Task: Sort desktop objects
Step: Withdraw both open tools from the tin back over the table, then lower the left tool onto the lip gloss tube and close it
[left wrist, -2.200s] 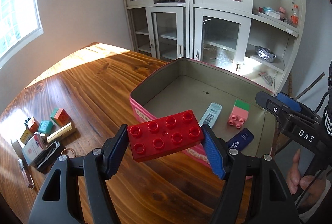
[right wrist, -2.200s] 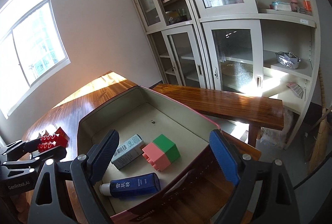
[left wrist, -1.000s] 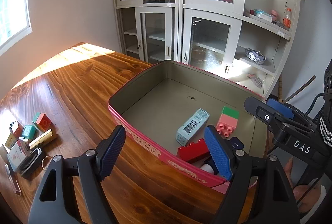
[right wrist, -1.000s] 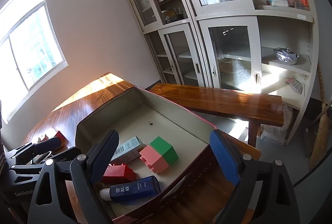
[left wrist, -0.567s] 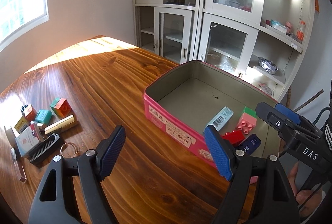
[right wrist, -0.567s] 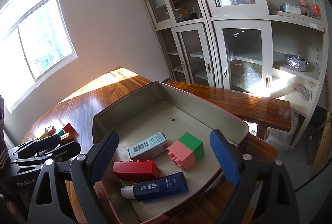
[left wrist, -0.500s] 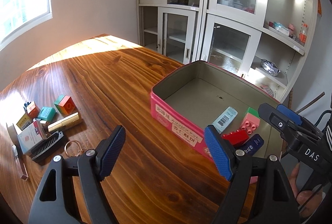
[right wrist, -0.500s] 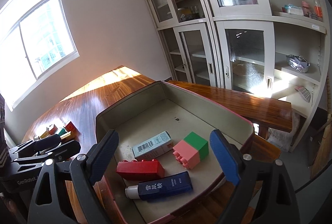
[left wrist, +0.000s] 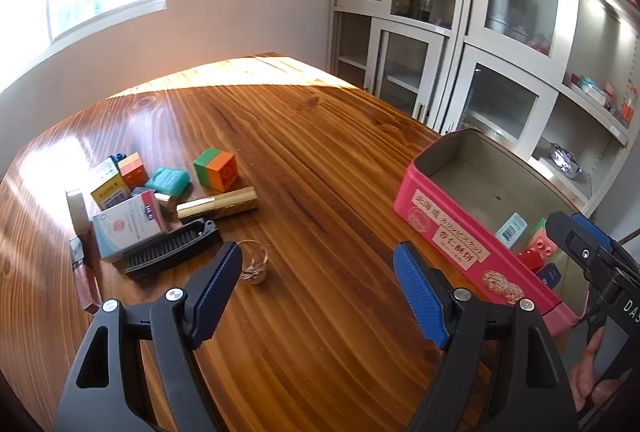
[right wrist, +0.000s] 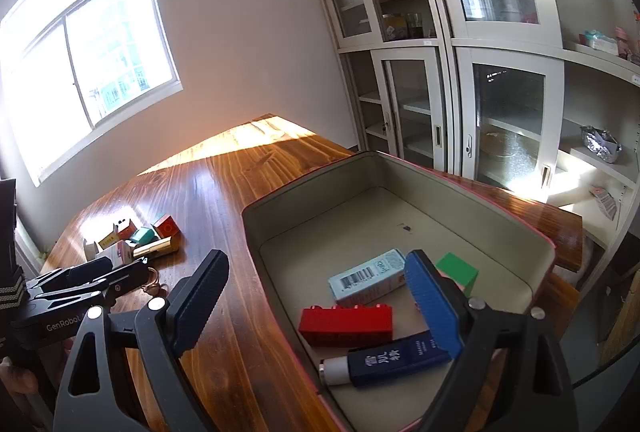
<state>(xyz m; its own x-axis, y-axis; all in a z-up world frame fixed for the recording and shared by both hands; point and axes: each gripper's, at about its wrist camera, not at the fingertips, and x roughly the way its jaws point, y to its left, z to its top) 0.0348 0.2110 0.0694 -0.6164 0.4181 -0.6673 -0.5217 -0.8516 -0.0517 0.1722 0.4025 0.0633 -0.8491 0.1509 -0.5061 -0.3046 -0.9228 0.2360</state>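
A pink tin box (left wrist: 444,228) (right wrist: 256,232) stands on the wooden table. In it lie a red brick (right wrist: 346,326), a light blue carton (right wrist: 366,276), a dark blue tube (right wrist: 392,356) and a pink and green block (right wrist: 458,268). My left gripper (left wrist: 318,294) is open and empty above the table, between the box and a pile of loose items. My right gripper (right wrist: 316,304) is open and empty over the box's near left corner. The pile holds a green and orange block (left wrist: 215,168), a gold tube (left wrist: 218,206), a black comb (left wrist: 172,248) and a ring (left wrist: 253,262).
The pile also has a teal soap-like piece (left wrist: 168,179), a white and red carton (left wrist: 128,222), a yellow box (left wrist: 107,190) and an orange brick (left wrist: 134,168). Glass cabinets (left wrist: 460,12) stand behind the table. A bench (right wrist: 540,212) lies beyond the box.
My left gripper let the red brick go into the box, then swung left and back toward the pile. My right gripper shifted left over the box's corner.
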